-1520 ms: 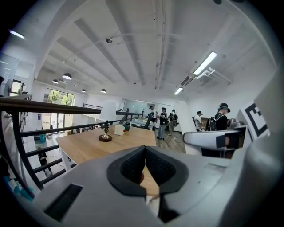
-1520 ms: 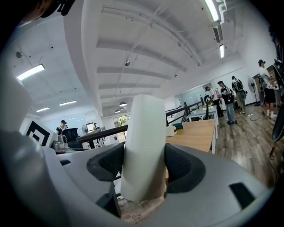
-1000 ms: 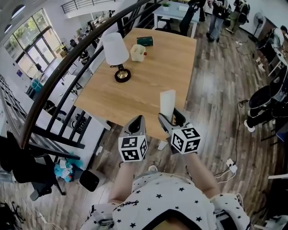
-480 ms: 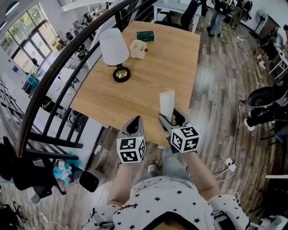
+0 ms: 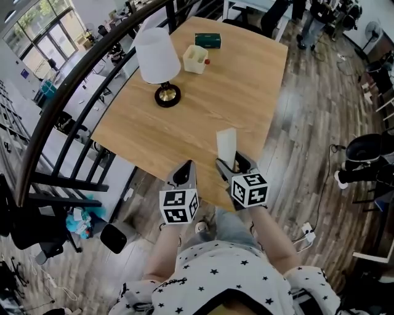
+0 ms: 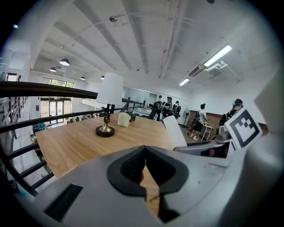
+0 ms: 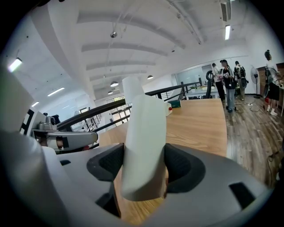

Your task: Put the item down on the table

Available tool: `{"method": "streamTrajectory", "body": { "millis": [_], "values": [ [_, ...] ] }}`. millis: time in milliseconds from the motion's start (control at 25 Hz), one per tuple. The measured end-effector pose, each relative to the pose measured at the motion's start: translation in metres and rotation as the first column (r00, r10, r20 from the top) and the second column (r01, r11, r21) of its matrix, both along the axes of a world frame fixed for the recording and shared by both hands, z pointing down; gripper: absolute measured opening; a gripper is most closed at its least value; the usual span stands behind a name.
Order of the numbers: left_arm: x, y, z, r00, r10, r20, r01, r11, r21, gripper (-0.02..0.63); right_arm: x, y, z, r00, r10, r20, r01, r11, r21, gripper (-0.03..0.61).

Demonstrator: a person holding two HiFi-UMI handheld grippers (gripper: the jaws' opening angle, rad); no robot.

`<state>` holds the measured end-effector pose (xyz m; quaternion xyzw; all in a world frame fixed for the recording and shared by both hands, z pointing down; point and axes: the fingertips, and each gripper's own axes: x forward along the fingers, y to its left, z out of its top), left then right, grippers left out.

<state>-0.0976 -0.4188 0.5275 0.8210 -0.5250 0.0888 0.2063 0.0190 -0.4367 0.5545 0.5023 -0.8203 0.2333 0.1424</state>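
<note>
My right gripper (image 5: 232,165) (image 7: 143,166) is shut on a tall white item (image 5: 226,145) (image 7: 145,144), a flattened pale bottle-like piece that stands up out of the jaws. It hangs over the near edge of the wooden table (image 5: 246,86). My left gripper (image 5: 184,174) (image 6: 144,166) sits just left of it at the table's near edge, jaws shut with nothing between them. From the left gripper view the white item (image 6: 174,131) shows to the right.
A white-shaded lamp (image 5: 157,64) on a brass foot stands at the table's left. Behind it are a cream container (image 5: 195,59) and a green box (image 5: 207,40). A black railing (image 5: 68,104) runs along the left. People (image 5: 317,18) stand beyond the table.
Both grippers keep their hold and spacing. The table and lamp have slid slightly right and down in the head view as the person shifts toward the table.
</note>
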Motion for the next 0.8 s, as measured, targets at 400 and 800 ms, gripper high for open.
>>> {"method": "streamTrajectory", "body": {
  "millis": [400,800],
  "values": [
    [0.004,-0.025,0.018,0.998,-0.060,-0.003,0.060,0.998,-0.028,0.012,0.006,-0.033,0.055,0.994,-0.076,-0.081,0.066,0.991,-0.117,0.282],
    [0.012,-0.040,0.035,0.996,-0.084,-0.010,0.083,0.994,-0.067,0.012,0.014,-0.052,0.107,0.979,-0.126,-0.161,0.083,0.965,-0.248,0.282]
  ]
}}
